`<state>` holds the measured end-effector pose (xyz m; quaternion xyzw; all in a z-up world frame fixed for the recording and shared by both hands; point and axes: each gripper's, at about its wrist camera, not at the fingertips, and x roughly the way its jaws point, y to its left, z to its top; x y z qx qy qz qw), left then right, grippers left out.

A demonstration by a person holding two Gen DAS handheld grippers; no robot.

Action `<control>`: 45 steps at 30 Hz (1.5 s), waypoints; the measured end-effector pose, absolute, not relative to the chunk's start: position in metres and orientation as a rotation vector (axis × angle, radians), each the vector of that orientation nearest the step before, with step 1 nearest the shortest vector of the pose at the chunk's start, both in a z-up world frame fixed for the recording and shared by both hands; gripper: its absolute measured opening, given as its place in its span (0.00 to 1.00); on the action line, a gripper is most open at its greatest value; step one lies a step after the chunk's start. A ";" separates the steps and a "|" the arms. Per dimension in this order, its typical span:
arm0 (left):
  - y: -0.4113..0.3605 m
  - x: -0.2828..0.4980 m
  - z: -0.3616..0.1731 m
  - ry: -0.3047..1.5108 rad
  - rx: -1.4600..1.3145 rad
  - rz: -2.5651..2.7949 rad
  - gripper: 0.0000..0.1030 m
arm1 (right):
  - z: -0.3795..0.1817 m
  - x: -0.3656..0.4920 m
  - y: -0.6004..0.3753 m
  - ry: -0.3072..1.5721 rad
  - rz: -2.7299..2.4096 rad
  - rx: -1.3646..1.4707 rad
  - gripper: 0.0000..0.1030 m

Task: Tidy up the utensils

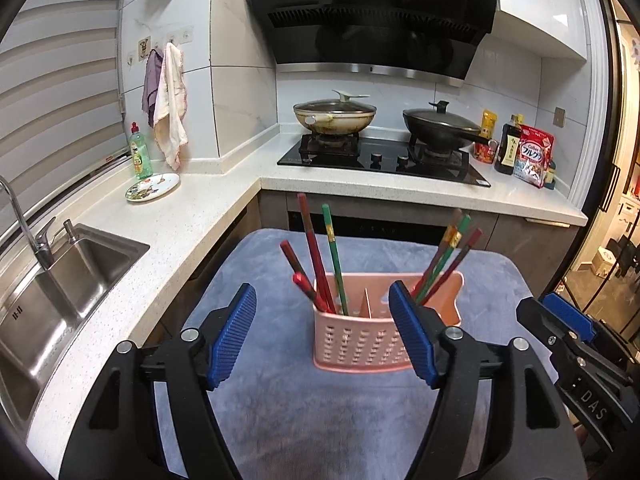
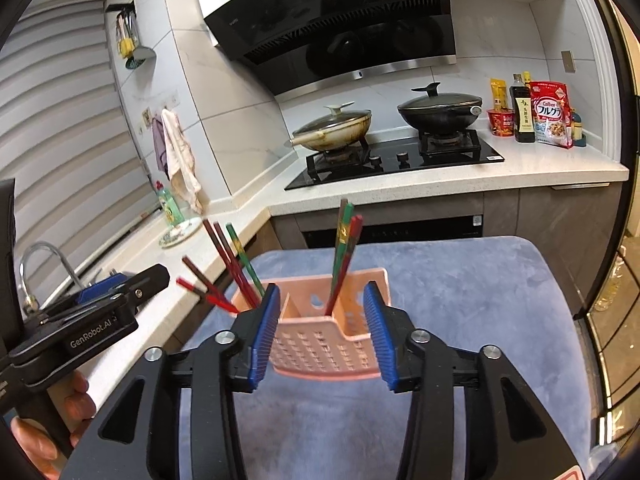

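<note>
Pink basket (image 1: 360, 344) on the desk (image 1: 320, 420) holds chopsticks (image 1: 320, 264) in 2 end compartments. Left gripper (image 1: 324, 336) and right gripper (image 2: 320, 336) both part open, empty.

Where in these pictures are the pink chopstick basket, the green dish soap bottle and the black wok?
pink chopstick basket (image 1: 360, 344), left wrist view, on its perforated front wall.
green dish soap bottle (image 1: 140, 156), left wrist view, on its labelled body.
black wok (image 2: 440, 114), right wrist view, on its side.

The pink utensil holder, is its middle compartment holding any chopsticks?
No. In the left wrist view the pink utensil holder has chopsticks only in its two end compartments; the middle one stands empty.
</note>
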<state>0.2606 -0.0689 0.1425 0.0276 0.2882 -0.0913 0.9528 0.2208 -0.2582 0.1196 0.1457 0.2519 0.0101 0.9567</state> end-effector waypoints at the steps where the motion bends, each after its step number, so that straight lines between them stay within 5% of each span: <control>1: -0.069 0.258 0.141 0.590 0.060 -0.183 0.64 | 0.118 0.217 -0.258 0.515 0.018 0.293 0.46; 16: -0.067 0.222 0.116 0.647 0.103 -0.153 0.82 | 0.097 0.174 -0.251 0.596 -0.016 0.259 0.67; 29: -0.066 0.206 0.094 0.692 0.141 -0.127 0.85 | 0.086 0.156 -0.242 0.638 -0.040 0.218 0.81; 45: -0.062 0.196 0.080 0.729 0.156 -0.113 0.92 | 0.077 0.149 -0.238 0.672 -0.078 0.173 0.83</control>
